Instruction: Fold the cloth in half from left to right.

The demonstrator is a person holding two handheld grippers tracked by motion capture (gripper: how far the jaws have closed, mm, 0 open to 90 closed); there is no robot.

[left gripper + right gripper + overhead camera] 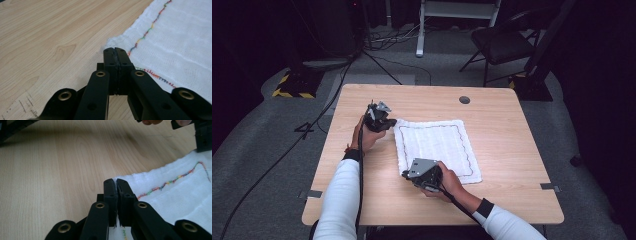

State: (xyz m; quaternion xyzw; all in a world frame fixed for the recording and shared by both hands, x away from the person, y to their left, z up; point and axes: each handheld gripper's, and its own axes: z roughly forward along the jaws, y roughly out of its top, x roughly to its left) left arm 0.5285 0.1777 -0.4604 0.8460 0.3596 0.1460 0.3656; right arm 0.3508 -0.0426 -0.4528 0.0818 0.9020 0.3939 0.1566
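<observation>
A: Cloth first. White woven cloth (436, 147) with a multicoloured stitched border (147, 29), lying flat near the middle of the wooden table (502, 120), a little toward the person's side.

B: Corners?

A: The far left corner sits in the left tool (388, 123). In the left gripper view the jaws stand closed together, tips right on the frayed corner, with the stitch line running away on both sides of them.

B: And the near left corner?

A: In the right tool (408, 174). The right gripper view shows its jaws pressed shut with white fabric pinched in the seam between them; a thread or two hangs out below. The coloured stitching curves off toward the upper right of that view.

B: Is the cloth lifted?

A: Cannot tell for sure. In the high view most of it rests flat on the table.

B: Hands?

A: Left hand (368, 136) wraps the left tool from the table's left side, white sleeve (341, 190) behind it. Right hand (451, 181) holds the right tool over the cloth's near edge. A cable (360, 170) trails from the left tool along the forearm.

B: Surroundings?

A: Round hole (464, 100) in the table near its far edge. Beyond, grey floor, a black folding chair (502, 45), and a yellow-and-black striped base (294, 87) at far left.
</observation>
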